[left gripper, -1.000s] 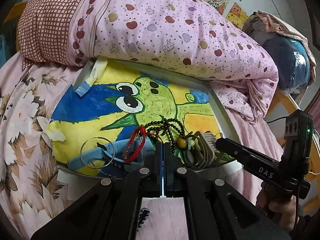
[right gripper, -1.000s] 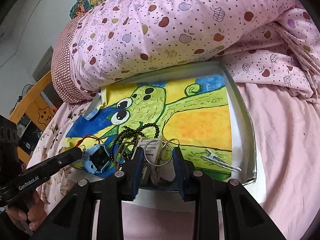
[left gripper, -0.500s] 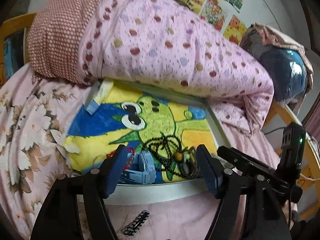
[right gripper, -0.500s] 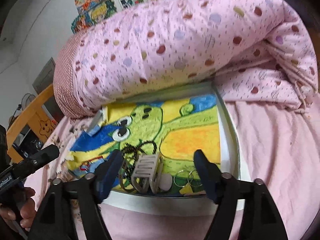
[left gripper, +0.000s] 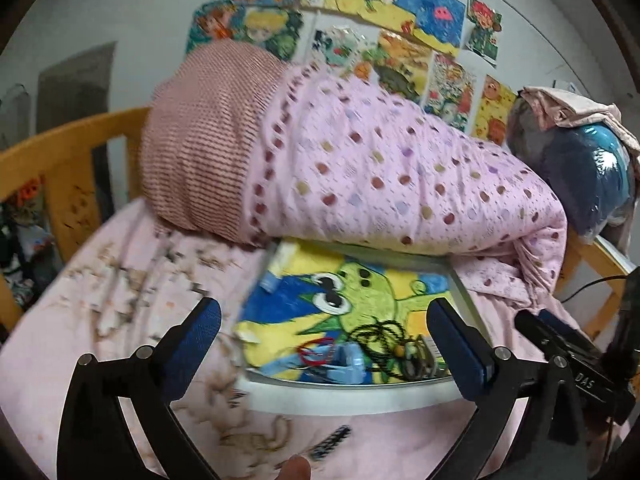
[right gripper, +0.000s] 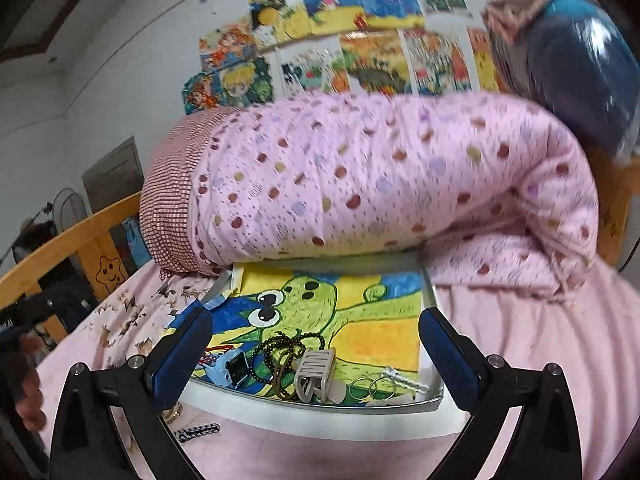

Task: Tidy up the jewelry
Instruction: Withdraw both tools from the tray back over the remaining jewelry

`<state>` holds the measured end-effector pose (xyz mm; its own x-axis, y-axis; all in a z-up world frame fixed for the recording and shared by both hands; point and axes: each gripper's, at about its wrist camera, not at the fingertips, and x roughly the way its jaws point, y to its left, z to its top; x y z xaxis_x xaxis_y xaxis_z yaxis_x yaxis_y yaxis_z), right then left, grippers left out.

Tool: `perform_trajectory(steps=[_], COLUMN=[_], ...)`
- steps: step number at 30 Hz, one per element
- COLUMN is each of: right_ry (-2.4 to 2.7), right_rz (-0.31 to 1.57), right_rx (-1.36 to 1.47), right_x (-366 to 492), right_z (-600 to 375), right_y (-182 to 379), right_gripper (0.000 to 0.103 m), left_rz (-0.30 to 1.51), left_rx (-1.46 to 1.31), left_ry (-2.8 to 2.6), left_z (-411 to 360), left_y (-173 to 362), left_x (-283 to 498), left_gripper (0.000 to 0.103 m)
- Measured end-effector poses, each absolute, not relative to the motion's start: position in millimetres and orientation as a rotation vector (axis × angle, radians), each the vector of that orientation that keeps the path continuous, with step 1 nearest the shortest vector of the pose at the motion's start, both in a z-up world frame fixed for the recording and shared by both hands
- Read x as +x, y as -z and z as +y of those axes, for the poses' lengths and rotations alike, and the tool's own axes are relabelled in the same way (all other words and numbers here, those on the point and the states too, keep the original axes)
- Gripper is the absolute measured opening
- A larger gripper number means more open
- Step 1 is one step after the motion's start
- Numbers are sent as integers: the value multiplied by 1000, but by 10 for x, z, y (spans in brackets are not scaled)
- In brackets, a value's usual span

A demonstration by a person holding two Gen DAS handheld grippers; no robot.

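Left hand-held gripper [left gripper: 320,336]: released, jaws spread wide, nothing between the blue pads; raised above the near edge of the tray, well clear of the jewelry.
Right hand-held gripper [right gripper: 314,340]: likewise spread wide and empty; hovering over the tray's near rim.
Tray [right gripper: 434,308]: white-rimmed, lying on the pink bed [right gripper: 520,340], lined with a green cartoon-creature drawing [right gripper: 312,304]; far end tucked under the rolled dotted quilt [right gripper: 380,176].
Jewelry, left cluster: blue kids' smartwatch [right gripper: 234,366], red cord bracelet [left gripper: 316,350] and black bead necklace [right gripper: 286,346], tangled together at the tray's near-left.
Jewelry, middle: beige claw hair clip [right gripper: 314,374] touching the beads, a pale oval piece just beside it.
Jewelry, right: two thin metal rings [right gripper: 370,388] side by side, a white hair pin [right gripper: 402,376] just beyond them, set apart from the heap.
Outside the tray: a small dark comb-like clip [right gripper: 198,432] and a gold-toned piece [right gripper: 174,412] on the bed, near the tray's front-left corner.
Progress, judged: partly done; rings and pin laid out separately, watch, bracelet, necklace and claw clip not yet separated, two pieces off the tray.
Left to do, likely: untangling the beads, spacing out the heap, bringing in the strays.
Readable writing: "DAS" [left gripper: 586,380] on the black gripper body seen at the right of the left view; lettering on the other body at the left edge of the right view cut off, unreadable.
Wall: colourful children's pictures [right gripper: 348,32], no legible text.
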<state>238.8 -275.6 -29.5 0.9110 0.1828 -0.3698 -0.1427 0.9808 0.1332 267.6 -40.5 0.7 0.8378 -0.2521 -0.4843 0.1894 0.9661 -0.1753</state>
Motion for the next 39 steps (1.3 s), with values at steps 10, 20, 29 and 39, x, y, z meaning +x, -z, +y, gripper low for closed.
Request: perform_trajectory(steps=[10,20,29,39], right_ry=[-241,-294,-339,-292], right_rz=[387,531,637,814], right_rx=[13,-51,-69,-76], right_x=[1941,1789,1876,2123], right_z=[-2518,-2258,-2126,-2084], right_y=[249,464,684,1008], right_gripper=[103,103,103,103], left_rz=[567,692,818,939], left_rx=[-99,24,89,170], left_ry=[170,61,21,-26], left_z=[-9,91,57,25], left_y=[-35,152,406,678], left_x=[2170,1803,1864,1971], left_gripper=[101,101,101,101])
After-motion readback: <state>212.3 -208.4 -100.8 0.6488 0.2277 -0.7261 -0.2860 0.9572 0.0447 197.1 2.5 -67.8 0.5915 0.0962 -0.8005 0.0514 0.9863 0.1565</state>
